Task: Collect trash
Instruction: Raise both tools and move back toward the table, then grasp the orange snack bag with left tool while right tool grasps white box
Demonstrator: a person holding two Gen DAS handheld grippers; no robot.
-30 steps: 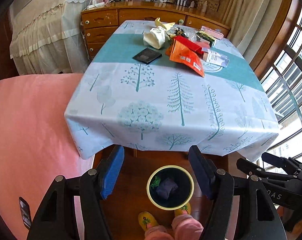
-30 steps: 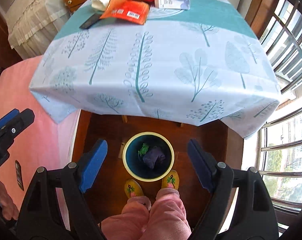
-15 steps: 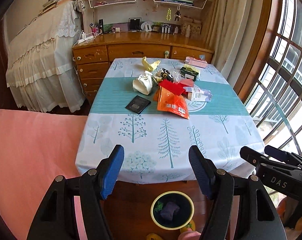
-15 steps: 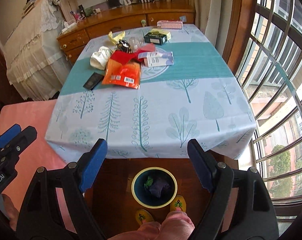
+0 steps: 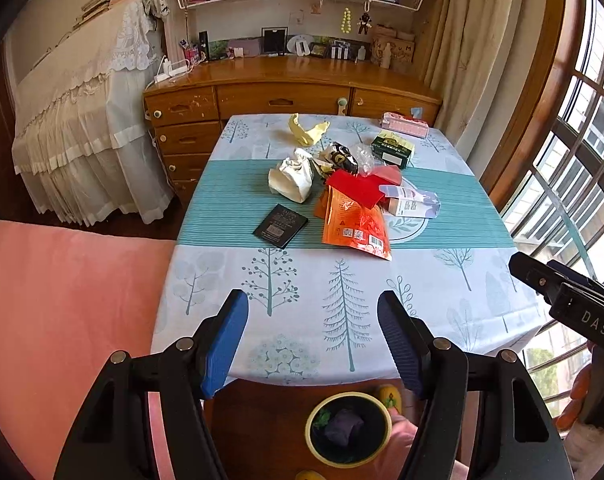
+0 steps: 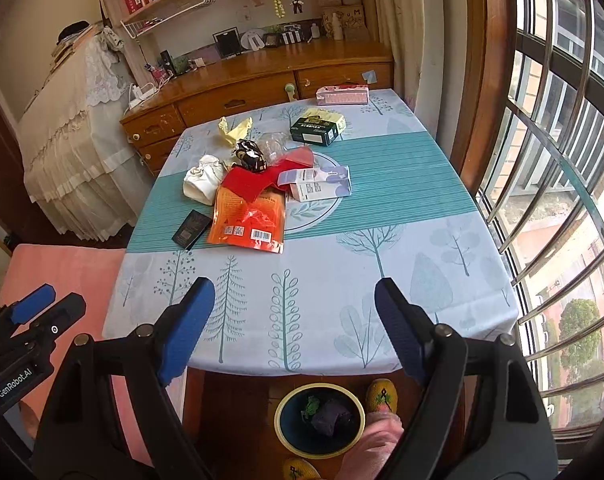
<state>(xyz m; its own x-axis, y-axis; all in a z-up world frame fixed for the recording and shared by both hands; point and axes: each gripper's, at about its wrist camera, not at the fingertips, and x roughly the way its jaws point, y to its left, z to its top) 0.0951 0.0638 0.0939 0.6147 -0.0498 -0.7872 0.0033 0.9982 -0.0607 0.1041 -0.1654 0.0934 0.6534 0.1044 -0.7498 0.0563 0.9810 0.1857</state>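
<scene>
A heap of trash lies mid-table: an orange packet [image 5: 355, 226] [image 6: 248, 220], red wrapper [image 5: 359, 186] [image 6: 254, 180], crumpled white paper [image 5: 292, 178] [image 6: 202, 180], yellow scrap [image 5: 307, 132] [image 6: 232, 130], black card [image 5: 281, 226] [image 6: 192, 229], white-purple box [image 5: 411, 204] [image 6: 319, 184] and green box [image 5: 391, 148] [image 6: 315, 130]. A yellow-rimmed bin [image 5: 347, 428] [image 6: 319, 420] with dark trash stands on the floor under the near table edge. My left gripper [image 5: 313, 340] and right gripper [image 6: 294, 330] hang open and empty above that edge.
The tree-print tablecloth [image 5: 341, 300] covers the table. A pink bed [image 5: 62, 300] lies left, a wooden dresser [image 5: 282, 96] behind, barred windows [image 6: 561, 200] right. A pink tissue pack [image 6: 341, 95] sits at the far corner. A person's slippered feet [image 6: 381, 396] stand by the bin.
Both grippers have risen and tilted up from looking down at the bin; the table, the trash heap and the back wall's shelves now fill the views. Jaws stayed open.
</scene>
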